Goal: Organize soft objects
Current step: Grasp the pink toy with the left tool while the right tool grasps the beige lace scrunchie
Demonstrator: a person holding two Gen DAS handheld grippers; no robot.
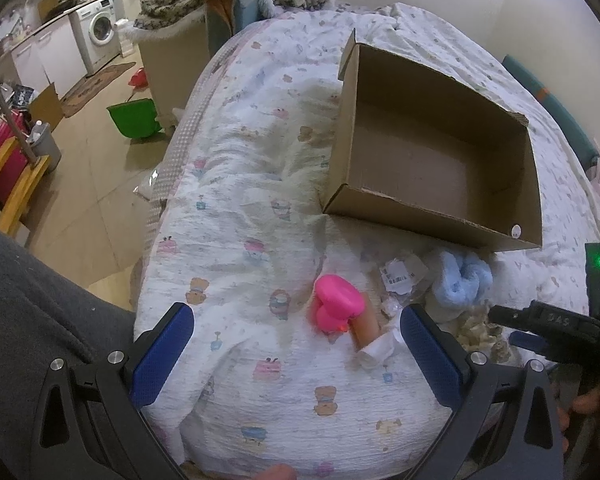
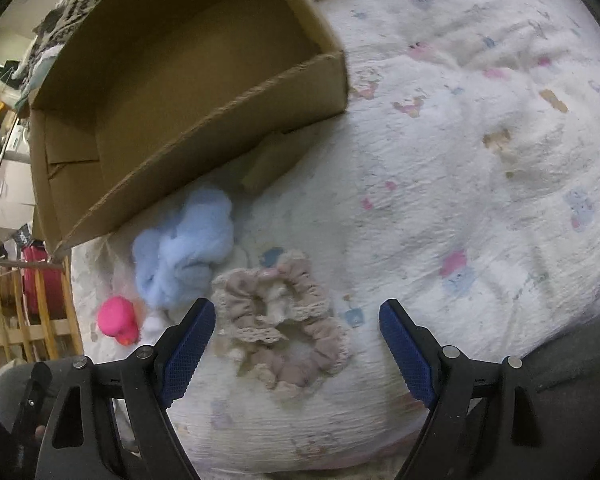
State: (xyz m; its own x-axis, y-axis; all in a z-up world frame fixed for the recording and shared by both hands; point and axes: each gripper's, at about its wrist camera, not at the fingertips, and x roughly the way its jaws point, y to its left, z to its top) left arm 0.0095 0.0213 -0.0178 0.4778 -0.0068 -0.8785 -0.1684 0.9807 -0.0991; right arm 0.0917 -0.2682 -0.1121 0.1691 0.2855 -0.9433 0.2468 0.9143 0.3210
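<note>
Right wrist view: my right gripper (image 2: 296, 344) stands wide over the scrunchie (image 2: 284, 328); closing could pinch the bedspread (image 2: 480, 160) too.

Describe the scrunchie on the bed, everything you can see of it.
The scrunchie is a ruffled ring of soft beige-pink fabric with cream lace along its edge. It lies flat on the printed bedspread, just in front of the fluffy blue item. The right gripper is open around it, pads not touching.
</note>
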